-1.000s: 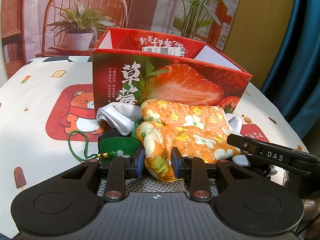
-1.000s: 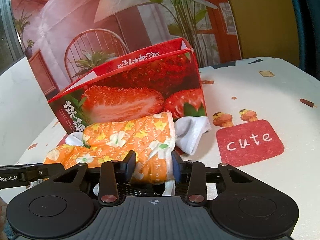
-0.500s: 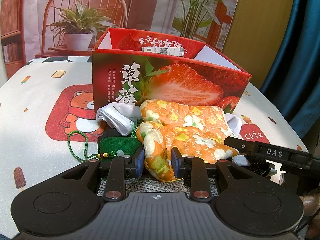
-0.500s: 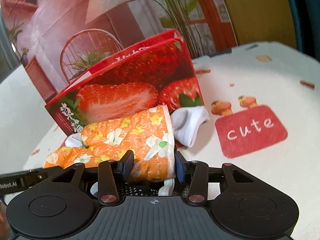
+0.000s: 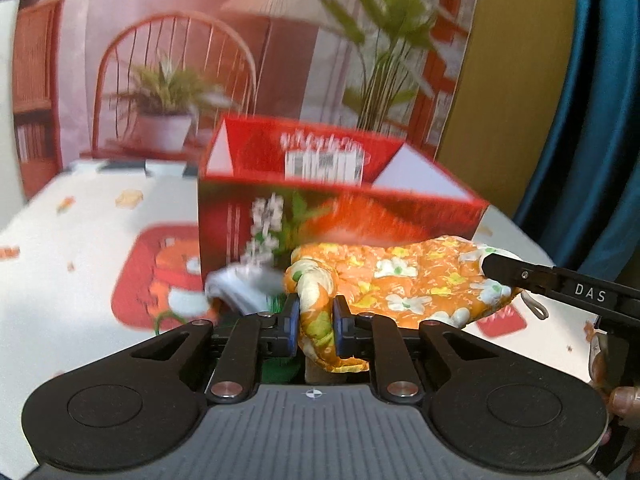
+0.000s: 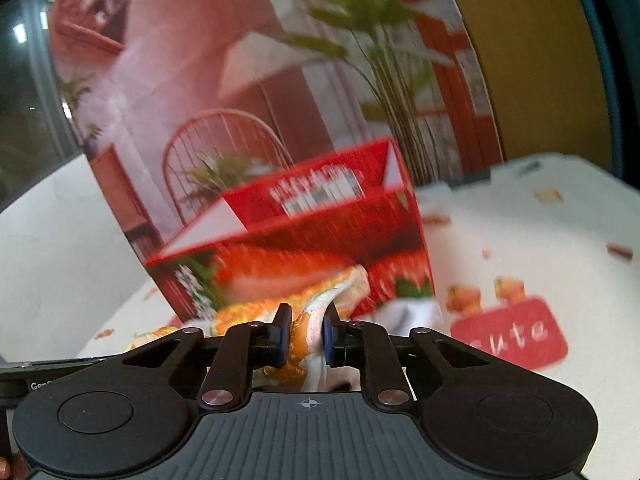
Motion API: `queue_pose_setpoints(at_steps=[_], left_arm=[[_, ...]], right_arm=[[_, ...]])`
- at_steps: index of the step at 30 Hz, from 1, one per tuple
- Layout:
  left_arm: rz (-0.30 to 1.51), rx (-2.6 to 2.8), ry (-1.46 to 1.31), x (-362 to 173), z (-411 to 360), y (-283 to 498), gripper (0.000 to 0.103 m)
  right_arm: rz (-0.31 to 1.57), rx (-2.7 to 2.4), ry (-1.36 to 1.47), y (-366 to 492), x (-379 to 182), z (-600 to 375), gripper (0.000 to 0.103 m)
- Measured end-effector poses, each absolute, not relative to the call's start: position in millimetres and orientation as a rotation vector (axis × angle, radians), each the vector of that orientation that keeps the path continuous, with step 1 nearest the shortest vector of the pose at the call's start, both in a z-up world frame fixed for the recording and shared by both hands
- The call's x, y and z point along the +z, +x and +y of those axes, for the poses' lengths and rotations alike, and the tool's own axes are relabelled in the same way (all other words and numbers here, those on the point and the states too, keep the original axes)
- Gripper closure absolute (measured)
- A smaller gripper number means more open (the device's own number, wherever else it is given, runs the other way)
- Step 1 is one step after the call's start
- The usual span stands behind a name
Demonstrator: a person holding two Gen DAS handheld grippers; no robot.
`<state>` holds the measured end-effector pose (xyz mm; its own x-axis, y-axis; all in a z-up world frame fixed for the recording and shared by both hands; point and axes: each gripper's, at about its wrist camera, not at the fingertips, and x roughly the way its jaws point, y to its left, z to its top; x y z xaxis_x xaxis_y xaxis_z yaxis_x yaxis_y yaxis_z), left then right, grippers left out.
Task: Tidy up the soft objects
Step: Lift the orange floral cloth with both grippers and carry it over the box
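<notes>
Left claw: jaws closing, orange flowered cloth pinched between blue pads at lower centre of frame. Cloth seen stretched rightward toward right claw's finger at right edge, lifted off desk. Right claw: jaws closing, other end of same cloth gripped at lower centre. Red strawberry box placed behind cloth, open-topped, mid-frame. White cloth noted left of orange one, beside box. Background blurred.

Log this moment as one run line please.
left tongs: closing on orange floral cloth | right tongs: closing on same cloth | strawberry box: open behind
</notes>
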<state>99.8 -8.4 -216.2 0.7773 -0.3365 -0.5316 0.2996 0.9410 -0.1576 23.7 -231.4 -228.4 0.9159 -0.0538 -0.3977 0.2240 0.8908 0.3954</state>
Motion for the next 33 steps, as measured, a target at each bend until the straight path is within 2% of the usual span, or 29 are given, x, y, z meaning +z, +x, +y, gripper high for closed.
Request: queue_pose_setpoints(at_steps=[15,28,33], left_arm=[[0.363,-0.356,-0.020,-140.0,-11.8,97.7,0.086],[0.339,-0.344,-0.119,-105.4,3.2,120.3,0.087],[0.309,-0.328,-0.060,-92.8,-4.9,146.9,0.087]], right_arm=[[0.244,-0.088,0.382,32.9,-159.4,-235.8,0.089],[0.202,-0.008,0.423,61.6,-117.0,-248.8,0.091],[0.187,0.013,0.358,83.6,-97.7,-250.7,0.091]])
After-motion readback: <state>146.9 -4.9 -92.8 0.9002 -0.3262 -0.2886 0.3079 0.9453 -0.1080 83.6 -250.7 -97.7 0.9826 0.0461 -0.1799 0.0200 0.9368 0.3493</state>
